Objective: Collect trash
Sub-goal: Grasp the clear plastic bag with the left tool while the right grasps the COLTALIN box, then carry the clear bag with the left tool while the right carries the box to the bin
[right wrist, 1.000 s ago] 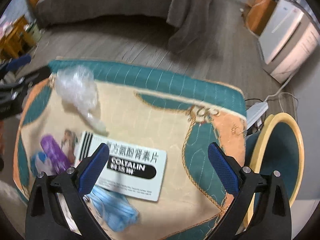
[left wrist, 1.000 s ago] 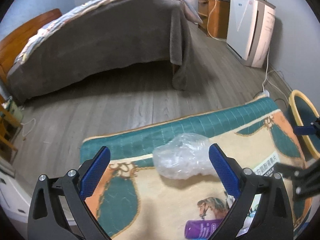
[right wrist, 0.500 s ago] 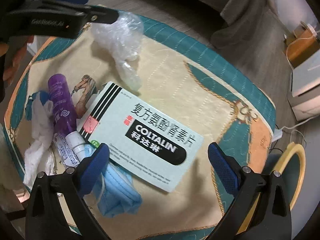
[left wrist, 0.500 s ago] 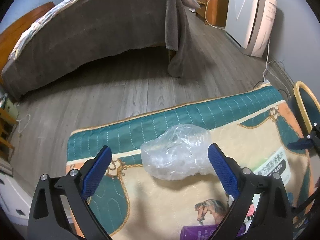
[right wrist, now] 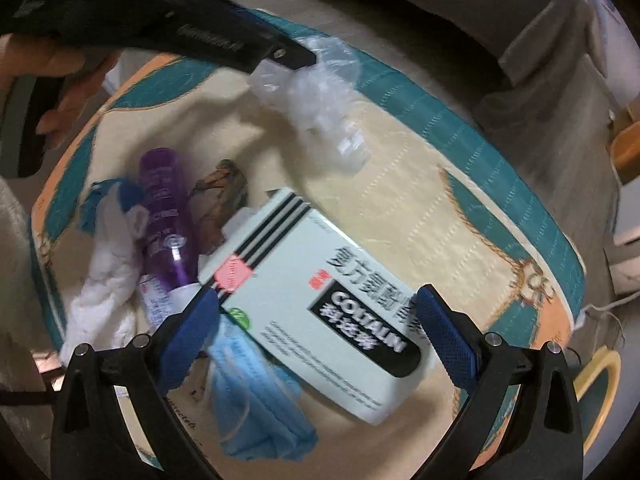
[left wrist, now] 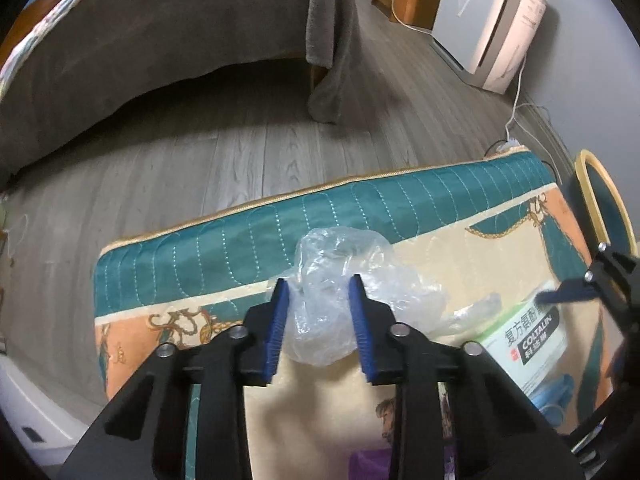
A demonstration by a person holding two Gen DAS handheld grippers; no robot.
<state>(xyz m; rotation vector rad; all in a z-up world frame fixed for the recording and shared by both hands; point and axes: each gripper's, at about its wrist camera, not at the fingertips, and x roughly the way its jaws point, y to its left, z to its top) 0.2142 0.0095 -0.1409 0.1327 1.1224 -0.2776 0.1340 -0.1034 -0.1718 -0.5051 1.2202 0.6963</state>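
My left gripper (left wrist: pixel 318 320) is shut on a crumpled clear plastic bag (left wrist: pixel 340 280) lying on the patterned table cover (left wrist: pixel 240 236); the bag also shows in the right wrist view (right wrist: pixel 320 92). My right gripper (right wrist: pixel 316 334) is open, its jaws on either side of a white COLTALIN medicine box (right wrist: pixel 320 312). Beside the box lie a purple bottle (right wrist: pixel 168 216), a blue face mask (right wrist: pixel 260 400) and a white crumpled tissue (right wrist: pixel 104 280).
A round teal chair seat with a yellow rim (left wrist: pixel 604 200) stands right of the table. A bed under a grey blanket (left wrist: pixel 160 32) and a white appliance (left wrist: pixel 492 20) stand across the wooden floor.
My left gripper moved forward and closed on the plastic bag. My right gripper came down closer over the medicine box, still open.
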